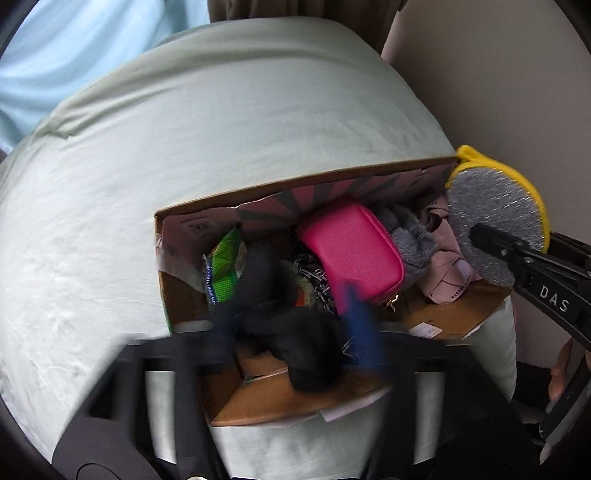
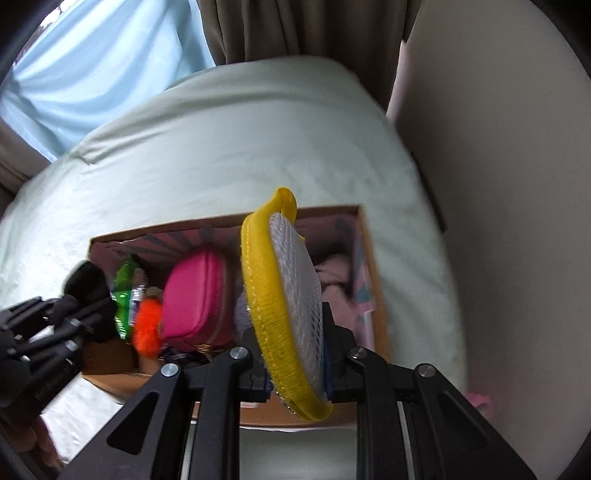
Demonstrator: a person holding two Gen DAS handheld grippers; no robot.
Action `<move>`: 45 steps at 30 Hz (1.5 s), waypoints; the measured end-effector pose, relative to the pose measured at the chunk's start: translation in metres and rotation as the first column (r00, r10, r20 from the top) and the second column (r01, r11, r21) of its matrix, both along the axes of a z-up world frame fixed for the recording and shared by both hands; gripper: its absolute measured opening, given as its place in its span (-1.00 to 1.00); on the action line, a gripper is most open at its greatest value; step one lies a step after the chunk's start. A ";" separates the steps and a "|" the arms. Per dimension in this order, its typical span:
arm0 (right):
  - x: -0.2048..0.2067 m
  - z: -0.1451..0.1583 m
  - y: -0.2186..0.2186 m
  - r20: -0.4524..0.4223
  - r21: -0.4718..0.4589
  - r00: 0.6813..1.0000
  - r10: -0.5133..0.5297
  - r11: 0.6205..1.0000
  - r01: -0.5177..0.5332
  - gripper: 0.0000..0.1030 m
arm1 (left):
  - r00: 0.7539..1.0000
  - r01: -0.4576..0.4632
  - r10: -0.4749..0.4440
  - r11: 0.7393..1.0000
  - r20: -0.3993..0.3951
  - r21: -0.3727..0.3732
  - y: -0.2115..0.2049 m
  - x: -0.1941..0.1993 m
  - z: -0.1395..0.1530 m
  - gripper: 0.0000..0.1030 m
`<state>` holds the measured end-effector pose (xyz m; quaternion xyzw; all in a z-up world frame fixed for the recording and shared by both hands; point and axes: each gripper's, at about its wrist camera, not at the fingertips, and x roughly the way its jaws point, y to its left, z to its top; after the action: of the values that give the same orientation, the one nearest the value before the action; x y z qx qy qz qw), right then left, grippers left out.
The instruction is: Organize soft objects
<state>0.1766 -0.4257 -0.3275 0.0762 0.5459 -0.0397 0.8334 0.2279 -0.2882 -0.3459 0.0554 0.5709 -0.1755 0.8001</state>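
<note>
An open cardboard box (image 1: 295,181) (image 2: 365,236) of soft things sits on a pale green bed. In it lie a pink pouch (image 1: 351,247) (image 2: 195,295), a green packet (image 1: 225,269) (image 2: 125,295), grey fluff (image 1: 410,240), pink cloth (image 1: 447,273) and an orange fluffy thing (image 2: 147,325). My left gripper (image 1: 291,332) (image 2: 86,295) is shut on a black soft cloth (image 1: 295,339) (image 2: 86,284) over the box's left part; it is blurred. My right gripper (image 2: 295,350) (image 1: 480,236) is shut on a yellow-rimmed grey scrub pad (image 2: 284,295) (image 1: 495,218) above the box's right end.
The pale green bedsheet (image 1: 221,129) (image 2: 221,140) spreads around the box. A beige wall or headboard (image 2: 498,184) stands close on the right. Brown curtains (image 2: 295,26) and a light blue drape (image 2: 92,74) hang behind the bed.
</note>
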 end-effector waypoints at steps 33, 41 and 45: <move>-0.100 0.201 0.116 0.278 0.094 0.960 0.036 0.993 -0.065 1.00 | 0.939 -0.169 0.201 0.977 0.281 -0.133 0.171 -0.114 0.233 0.99; -0.146 0.279 0.188 0.413 -0.023 0.899 0.148 0.988 -0.153 1.00 | 0.817 -0.279 0.335 0.942 0.469 -0.187 0.254 -0.183 0.311 0.99; -0.169 0.300 0.209 0.466 -0.088 0.867 0.179 0.984 -0.156 1.00 | 0.760 -0.300 0.355 0.935 0.544 -0.191 0.272 -0.214 0.333 0.99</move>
<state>0.0077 -0.2172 -0.0278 0.0161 0.3302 0.0398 0.9429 0.0143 -0.0162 -0.0132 -0.0324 0.2977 -0.0342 0.9535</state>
